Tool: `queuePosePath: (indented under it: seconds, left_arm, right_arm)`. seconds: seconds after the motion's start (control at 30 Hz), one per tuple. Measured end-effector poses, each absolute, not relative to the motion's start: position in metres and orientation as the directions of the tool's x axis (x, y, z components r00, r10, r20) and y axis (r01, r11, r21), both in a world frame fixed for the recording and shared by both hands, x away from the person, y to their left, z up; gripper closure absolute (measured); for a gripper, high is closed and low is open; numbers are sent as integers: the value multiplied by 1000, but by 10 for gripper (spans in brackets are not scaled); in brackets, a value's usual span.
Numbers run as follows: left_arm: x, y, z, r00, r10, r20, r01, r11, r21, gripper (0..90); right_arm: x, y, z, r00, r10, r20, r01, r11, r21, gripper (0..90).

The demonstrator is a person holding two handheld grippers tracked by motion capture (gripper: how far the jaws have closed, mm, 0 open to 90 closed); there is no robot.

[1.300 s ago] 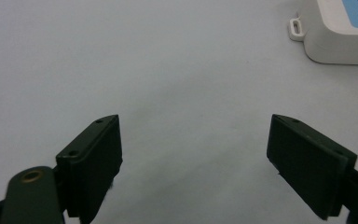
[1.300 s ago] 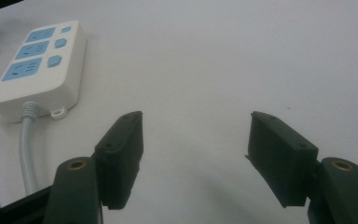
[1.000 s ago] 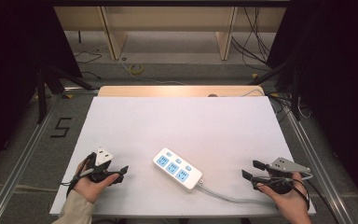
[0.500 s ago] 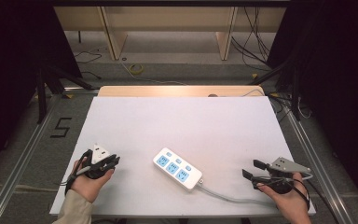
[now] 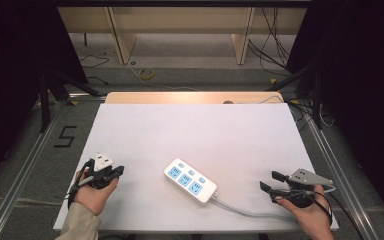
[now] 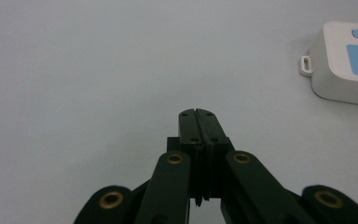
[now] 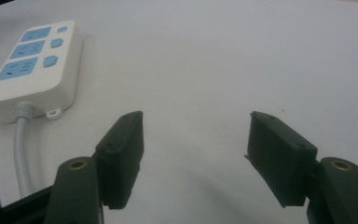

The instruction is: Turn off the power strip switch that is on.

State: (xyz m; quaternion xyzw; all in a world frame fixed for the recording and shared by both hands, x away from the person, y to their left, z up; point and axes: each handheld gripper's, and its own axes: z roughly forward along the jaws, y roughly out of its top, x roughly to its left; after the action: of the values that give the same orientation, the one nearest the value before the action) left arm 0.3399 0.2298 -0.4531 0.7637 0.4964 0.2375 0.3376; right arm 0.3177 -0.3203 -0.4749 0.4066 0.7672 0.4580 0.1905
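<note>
- Counter: white surface, carrying all items.
- Power strip: white, blue sockets; lies between both grippers, ahead of their jaws.
- Right gripper: jaws spread wide, empty.
- Left gripper: jaws pressed together, gripping nothing.

A white power strip lies flat on the white bench, near its front edge and roughly midway across, set diagonally. Its top face carries three blue socket panels in a row, with three small blue buttons beside them, probably switches. A pale grey cable leaves its near right end and trails along the bench toward the right.
</note>
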Motion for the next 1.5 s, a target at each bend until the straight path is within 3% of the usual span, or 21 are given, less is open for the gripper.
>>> queuePosePath:
  seconds: [1.5]
  left_arm:
    - [351, 211, -447, 435, 895, 94, 601, -367, 710, 898]
  right_arm:
    - [319, -319, -475, -602, 796, 71, 447, 262, 856, 369]
